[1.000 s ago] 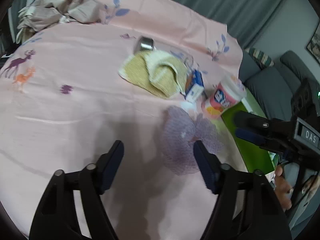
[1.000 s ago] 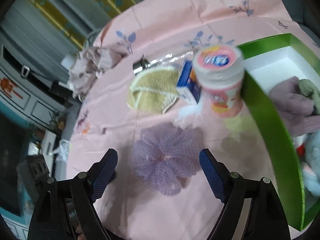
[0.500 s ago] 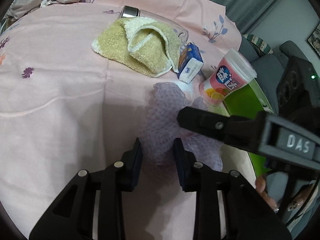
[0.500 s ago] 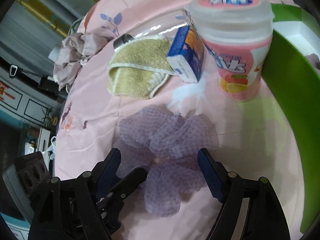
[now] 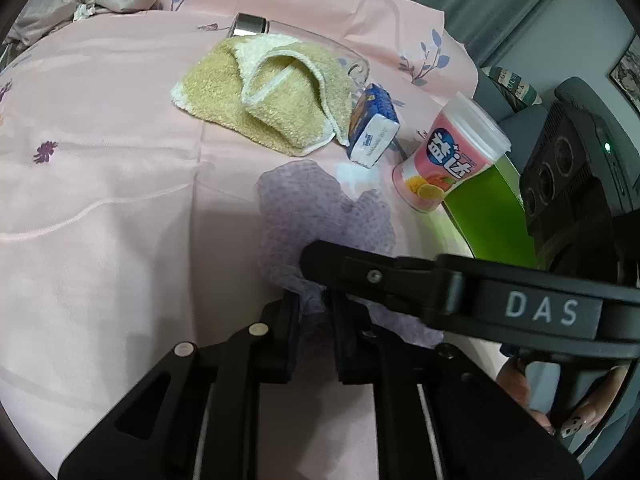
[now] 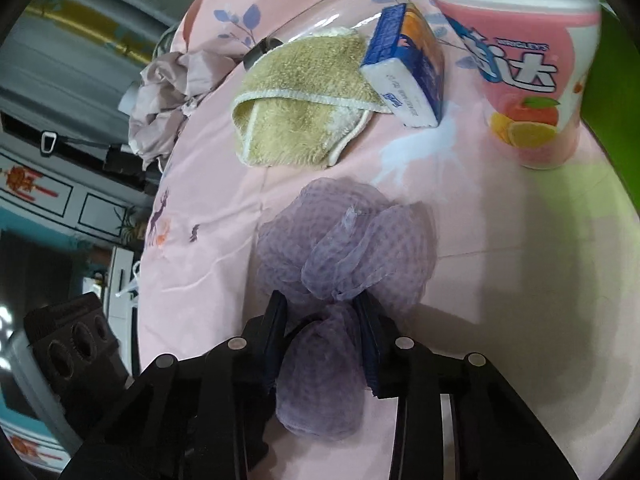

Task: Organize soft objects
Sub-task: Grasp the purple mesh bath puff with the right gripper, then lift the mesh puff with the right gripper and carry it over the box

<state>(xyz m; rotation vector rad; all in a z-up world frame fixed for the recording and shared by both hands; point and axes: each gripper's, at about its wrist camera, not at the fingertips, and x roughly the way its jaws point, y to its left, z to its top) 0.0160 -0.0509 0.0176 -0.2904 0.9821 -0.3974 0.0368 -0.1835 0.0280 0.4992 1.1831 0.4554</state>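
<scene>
Lilac mesh puff [image 6: 344, 240]: pickup step, left gripper [image 5: 314, 308] and right gripper [image 6: 320, 312] both just clenched on it; next, lift toward green box [image 5: 488, 208].

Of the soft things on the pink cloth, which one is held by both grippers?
The purple mesh bath puff. The left hand-held gripper and the right hand-held gripper both pinch it; the yellow towel lies untouched farther away.

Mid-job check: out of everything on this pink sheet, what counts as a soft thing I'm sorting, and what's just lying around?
In the job:
- purple mesh bath pouf, pinched by the left tongs and right tongs, whose jaws have just been closing
- yellow terry washcloth
- green storage box

Lying about:
- pink gum canister
- blue tissue pack
- clear glass bottle
- crumpled beige cloth
</scene>
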